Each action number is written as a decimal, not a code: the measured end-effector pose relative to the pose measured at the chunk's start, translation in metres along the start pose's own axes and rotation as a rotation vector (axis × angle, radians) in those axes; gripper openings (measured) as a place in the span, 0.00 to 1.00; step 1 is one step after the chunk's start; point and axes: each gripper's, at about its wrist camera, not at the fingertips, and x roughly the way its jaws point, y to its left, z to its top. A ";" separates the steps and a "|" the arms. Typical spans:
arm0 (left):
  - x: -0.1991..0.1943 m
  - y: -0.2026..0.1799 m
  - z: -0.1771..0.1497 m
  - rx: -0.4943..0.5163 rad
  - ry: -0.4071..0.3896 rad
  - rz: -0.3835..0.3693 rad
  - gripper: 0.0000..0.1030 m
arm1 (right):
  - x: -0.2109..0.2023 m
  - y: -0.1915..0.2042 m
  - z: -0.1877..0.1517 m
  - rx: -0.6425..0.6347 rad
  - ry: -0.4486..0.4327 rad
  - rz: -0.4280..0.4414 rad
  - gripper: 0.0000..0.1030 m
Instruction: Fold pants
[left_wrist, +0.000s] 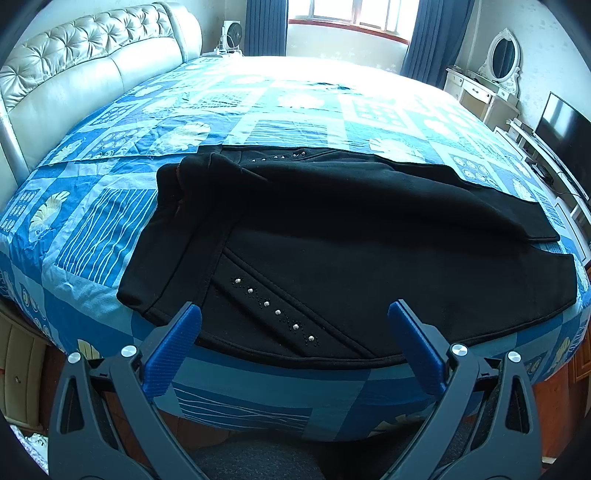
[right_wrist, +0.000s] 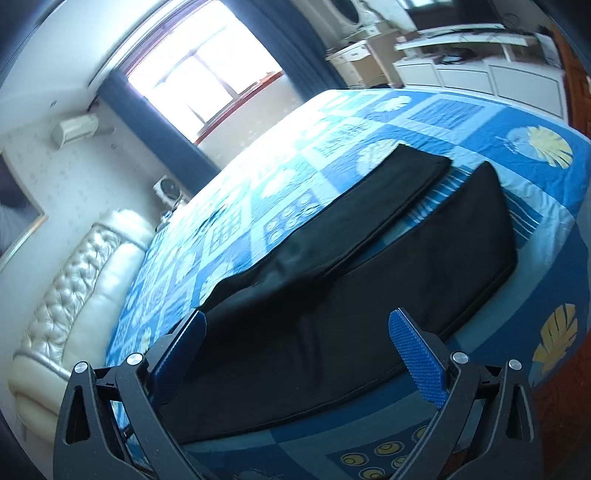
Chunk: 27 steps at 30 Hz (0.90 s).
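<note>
Black pants (left_wrist: 332, 236) lie spread on the blue patterned bed (left_wrist: 110, 229), close to its near edge. Their waist end with silver studs (left_wrist: 275, 312) faces the left wrist view. My left gripper (left_wrist: 295, 315) is open, its blue fingertips just above the waistband near the edge, holding nothing. In the right wrist view the two legs (right_wrist: 369, 266) stretch away, slightly apart at the cuffs. My right gripper (right_wrist: 297, 325) is open too, hovering over the near leg with nothing between its fingers.
A padded cream headboard (left_wrist: 85, 66) bounds the bed on the left. A window with blue curtains (left_wrist: 266, 26) is at the back. A dresser with mirror (left_wrist: 498, 70) and a television (left_wrist: 561, 125) stand to the right. Bedspread lies bare beyond the pants.
</note>
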 end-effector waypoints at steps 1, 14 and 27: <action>0.000 0.000 0.000 -0.003 0.000 -0.001 0.98 | -0.001 -0.024 0.011 0.074 -0.011 -0.027 0.96; 0.014 0.013 -0.001 -0.030 0.040 0.011 0.98 | 0.058 -0.145 0.034 0.570 0.050 0.066 0.94; 0.025 0.020 -0.005 -0.045 0.073 0.017 0.98 | 0.066 -0.075 0.049 0.181 -0.015 -0.128 0.20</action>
